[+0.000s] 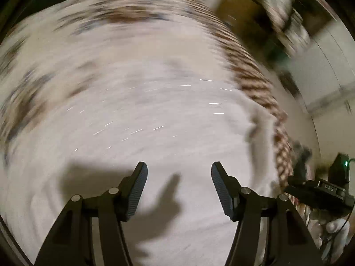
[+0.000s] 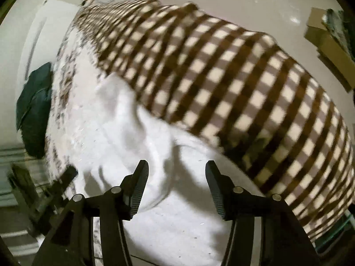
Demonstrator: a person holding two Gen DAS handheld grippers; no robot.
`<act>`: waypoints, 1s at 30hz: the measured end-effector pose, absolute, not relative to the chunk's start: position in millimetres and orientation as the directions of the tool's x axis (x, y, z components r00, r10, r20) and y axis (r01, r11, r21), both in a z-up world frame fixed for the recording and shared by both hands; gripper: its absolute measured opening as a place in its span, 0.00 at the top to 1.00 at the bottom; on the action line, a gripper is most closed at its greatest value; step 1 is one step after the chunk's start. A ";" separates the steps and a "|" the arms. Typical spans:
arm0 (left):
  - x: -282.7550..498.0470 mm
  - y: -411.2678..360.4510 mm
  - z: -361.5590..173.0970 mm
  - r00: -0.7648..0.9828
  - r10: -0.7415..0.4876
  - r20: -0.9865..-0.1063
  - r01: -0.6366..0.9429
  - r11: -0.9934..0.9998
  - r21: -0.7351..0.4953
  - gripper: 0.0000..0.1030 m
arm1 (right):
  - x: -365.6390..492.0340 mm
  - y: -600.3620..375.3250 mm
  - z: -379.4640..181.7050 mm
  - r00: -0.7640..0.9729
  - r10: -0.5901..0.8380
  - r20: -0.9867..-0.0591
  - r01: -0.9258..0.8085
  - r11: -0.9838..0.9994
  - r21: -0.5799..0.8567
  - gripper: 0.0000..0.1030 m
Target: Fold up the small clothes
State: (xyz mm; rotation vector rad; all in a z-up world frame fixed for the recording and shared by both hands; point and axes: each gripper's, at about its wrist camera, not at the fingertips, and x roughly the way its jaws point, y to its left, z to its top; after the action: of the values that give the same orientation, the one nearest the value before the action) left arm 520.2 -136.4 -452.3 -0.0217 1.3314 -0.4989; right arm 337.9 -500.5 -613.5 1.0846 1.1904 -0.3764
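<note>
A white garment with small shiny specks [image 1: 155, 115] lies spread on a patterned cloth; the left wrist view is smeared by motion blur. My left gripper [image 1: 179, 170] is open and empty just above the white fabric. In the right wrist view the white garment [image 2: 124, 133] lies rumpled, its far edge against a brown-and-cream checked cloth [image 2: 233, 84]. My right gripper [image 2: 176, 168] is open and empty above a fold of the white garment. The right gripper's body also shows at the right edge of the left wrist view [image 1: 319, 190].
A leaf-patterned white cover [image 2: 66, 82] lies under the garment. A dark green bag [image 2: 35, 108] sits at the left on the pale floor. Cardboard boxes [image 2: 330, 42] stand at the far right. The checked cloth [image 1: 264, 88] runs along the garment's right side.
</note>
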 end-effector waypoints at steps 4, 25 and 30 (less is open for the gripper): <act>501.2 -38.9 -464.0 0.206 -0.288 -0.935 0.026 0.957 -0.290 0.44 | 347.5 -484.5 -617.7 0.378 0.307 -0.873 0.721 0.494 0.486 0.45; 481.4 39.1 -522.5 0.301 -0.289 -0.909 -0.221 0.906 -0.361 0.94 | 375.6 -421.2 -633.8 0.317 0.296 -0.901 0.711 0.554 0.432 0.45; 458.4 33.0 -494.2 0.318 -0.333 -0.888 -0.162 0.904 -0.397 0.63 | 390.2 -405.3 -625.7 0.300 0.284 -0.911 0.674 0.613 0.413 0.32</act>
State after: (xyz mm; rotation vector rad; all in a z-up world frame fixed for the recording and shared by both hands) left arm 458.4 33.0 -494.2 -0.4590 1.2552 -0.1182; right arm 390.2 -405.3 -625.7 0.9321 1.2845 -0.3161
